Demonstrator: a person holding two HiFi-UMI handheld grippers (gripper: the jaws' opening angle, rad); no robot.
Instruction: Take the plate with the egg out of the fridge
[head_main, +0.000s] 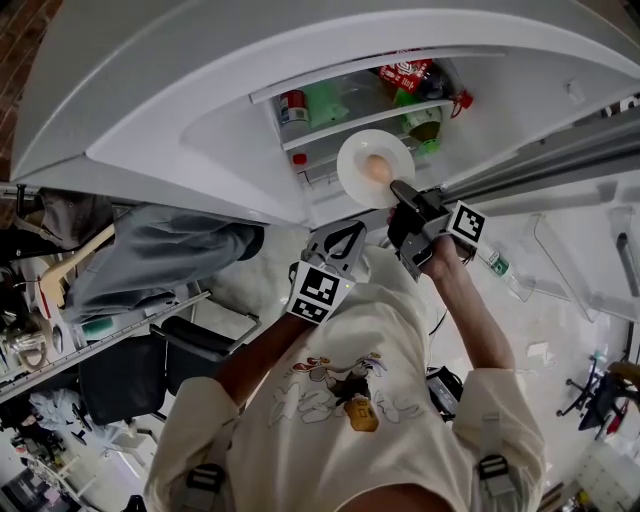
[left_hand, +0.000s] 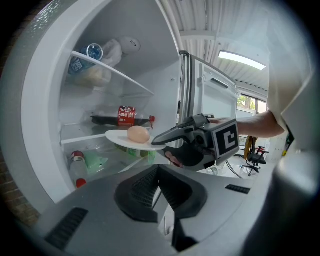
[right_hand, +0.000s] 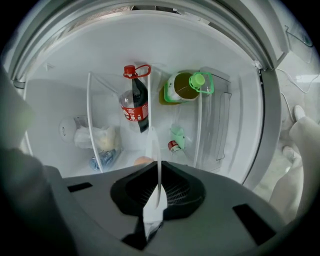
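The plate (left_hand: 117, 137) sits level at the mouth of the open fridge (head_main: 200, 100). The egg (left_hand: 138, 134) lies loose near its middle, and only the right tongs (right_hand: 159, 192) carry it. They are pinched on the near rim, and the right gripper view shows the thin white edge running straight up between the pads. The left tongs (left_hand: 159, 172) are pressed together with nothing between them. They hover near the plate, a little to its left, and do not touch it. The plate looks stiff, light and glazed, so the rim is likely slippery under the pads. A one-sided pinch also lets the far edge sag if the wrist rolls. The egg is the fragile part: it is round and free to roll, and nothing but the shallow dish of the plate keeps it in. The grip on the rim seems the right place, well away from the egg, provided the plate comes out flat and slowly. From the left gripper view the plate appears to hang in the air in front of the shelves, to the near side of a cola bottle (right_hand: 134, 102) that lies further in. Whether its far edge is clear of the shelf edges cannot be judged.
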